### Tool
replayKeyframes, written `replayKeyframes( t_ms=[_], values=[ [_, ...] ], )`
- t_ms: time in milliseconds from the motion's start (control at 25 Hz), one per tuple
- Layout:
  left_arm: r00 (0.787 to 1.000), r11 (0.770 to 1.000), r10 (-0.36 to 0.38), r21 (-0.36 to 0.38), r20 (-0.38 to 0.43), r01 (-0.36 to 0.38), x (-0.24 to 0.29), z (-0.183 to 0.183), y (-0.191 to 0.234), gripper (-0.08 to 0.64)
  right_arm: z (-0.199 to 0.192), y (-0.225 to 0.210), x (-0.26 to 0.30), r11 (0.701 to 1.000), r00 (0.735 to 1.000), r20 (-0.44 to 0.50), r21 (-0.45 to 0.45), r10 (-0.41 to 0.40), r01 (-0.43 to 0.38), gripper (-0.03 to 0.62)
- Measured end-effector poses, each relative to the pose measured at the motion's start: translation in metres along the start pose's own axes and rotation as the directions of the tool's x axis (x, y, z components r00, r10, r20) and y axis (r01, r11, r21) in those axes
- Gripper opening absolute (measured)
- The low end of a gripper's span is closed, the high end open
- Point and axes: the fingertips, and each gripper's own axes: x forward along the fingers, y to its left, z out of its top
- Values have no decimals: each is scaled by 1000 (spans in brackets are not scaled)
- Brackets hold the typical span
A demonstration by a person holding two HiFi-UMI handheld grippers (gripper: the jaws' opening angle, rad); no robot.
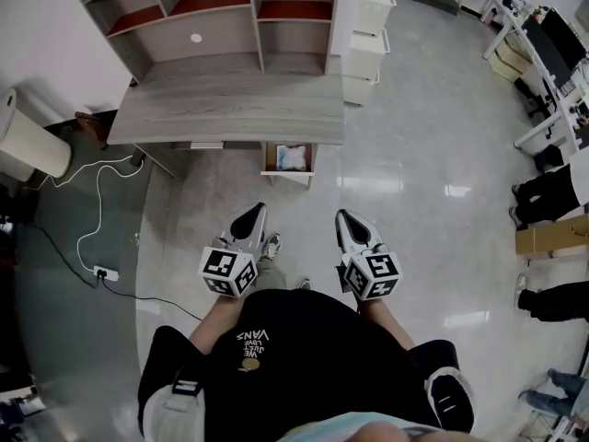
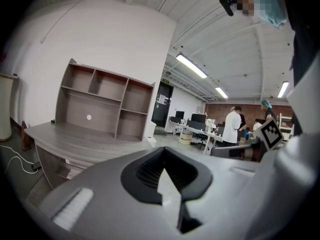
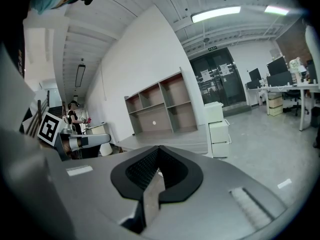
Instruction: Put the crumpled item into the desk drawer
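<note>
Item: pale blue-white crumpled item (image 1: 292, 157) lies in open wooden desk drawer (image 1: 285, 176), well apart from both claws.
Left gripper (image 1: 252, 213): jaws together, nothing held, short of drawer.
Right gripper (image 1: 344, 217): jaws together, nothing held.

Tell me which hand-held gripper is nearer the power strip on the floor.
Left. The left hand-held gripper sits to the right of the power strip; the right hand-held gripper is farther right, beyond the left one.

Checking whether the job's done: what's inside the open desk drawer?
A pale crumpled item lies in the open drawer. The drawer's back part sits under the desk top, so anything there is hidden.
</note>
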Motion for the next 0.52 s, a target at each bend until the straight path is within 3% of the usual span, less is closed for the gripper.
replayKeyframes(
  t_ms=[520],
  values=[
    [1000, 999, -25, -25, -9, 25, 14, 1, 3, 52, 3, -13, 8, 999, 999, 13, 20, -35, 34, 1]
  ],
)
